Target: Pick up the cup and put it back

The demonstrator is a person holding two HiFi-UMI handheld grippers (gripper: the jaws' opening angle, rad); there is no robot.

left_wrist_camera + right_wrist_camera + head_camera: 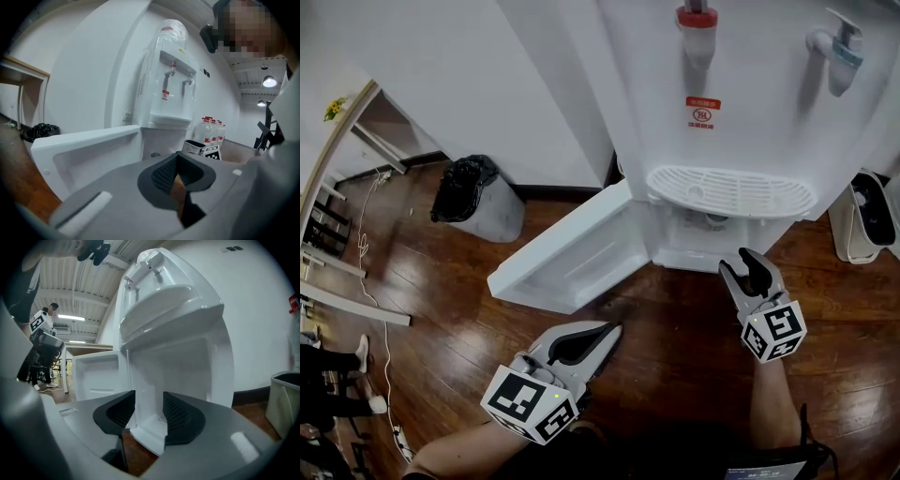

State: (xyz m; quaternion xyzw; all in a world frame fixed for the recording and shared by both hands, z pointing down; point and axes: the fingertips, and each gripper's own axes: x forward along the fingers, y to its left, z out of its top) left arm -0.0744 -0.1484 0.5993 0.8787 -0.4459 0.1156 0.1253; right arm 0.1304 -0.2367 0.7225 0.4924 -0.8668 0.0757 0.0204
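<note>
Cup: not clearly made out. A dim round shape (713, 219) in the open lower cabinet, right of centre in the head view, may be it.

Above it sits the drip tray (731, 190) of the water dispenser (750, 94). The cabinet door (572, 253) is swung open to centre-left.

Right hand-held gripper (737, 261): just below the cabinet, jaws well apart, empty.

Left hand-held gripper (614, 330): lower centre, jaws drawn together to a sliver, holding nothing.

Step, as judged: approach, pick-up not yet made. Next move calls for the right gripper to reach into the cabinet.
</note>
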